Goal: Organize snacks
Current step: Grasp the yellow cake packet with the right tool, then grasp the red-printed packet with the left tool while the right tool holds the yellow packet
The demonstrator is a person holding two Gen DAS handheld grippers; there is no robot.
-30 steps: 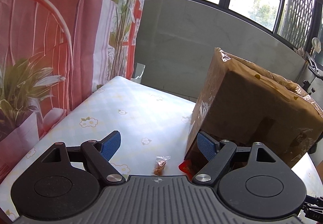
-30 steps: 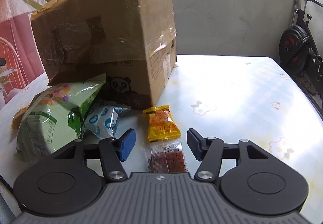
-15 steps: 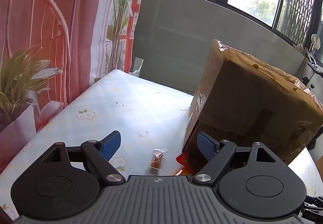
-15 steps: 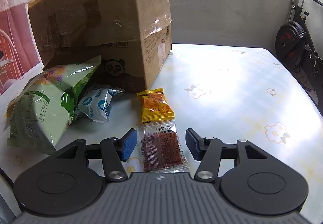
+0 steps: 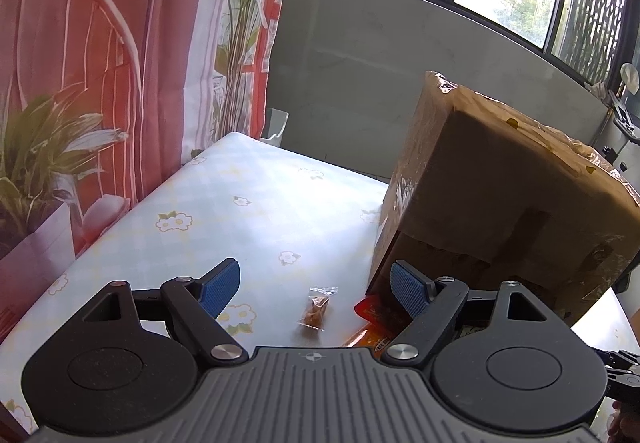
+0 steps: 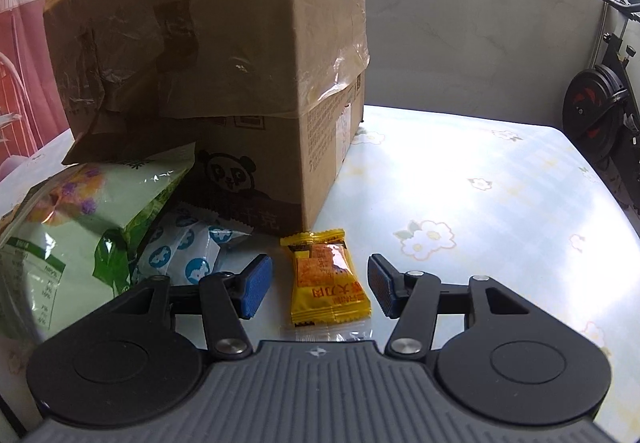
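Note:
In the right wrist view, my right gripper (image 6: 320,289) is open, low over the table, with a yellow snack packet (image 6: 326,281) lying between its fingers. A clear packet edge (image 6: 326,333) shows just behind it. A green chip bag (image 6: 76,227) and a blue-and-white packet (image 6: 188,255) lie at the left against the cardboard box (image 6: 224,55). In the left wrist view, my left gripper (image 5: 314,289) is open and empty above a small clear-wrapped snack (image 5: 316,309). A red-orange packet (image 5: 372,323) lies by the box (image 5: 500,195).
The table (image 6: 500,203) has a pale floral cloth (image 5: 248,211). A red curtain with plant print (image 5: 100,83) hangs along the left edge. An exercise bike (image 6: 600,115) stands beyond the right edge. A grey wall and windows are behind.
My right gripper moved forward: the yellow packet now lies between its fingers and the dark clear packet has slipped under the body. My left gripper rose and pulled back slightly.

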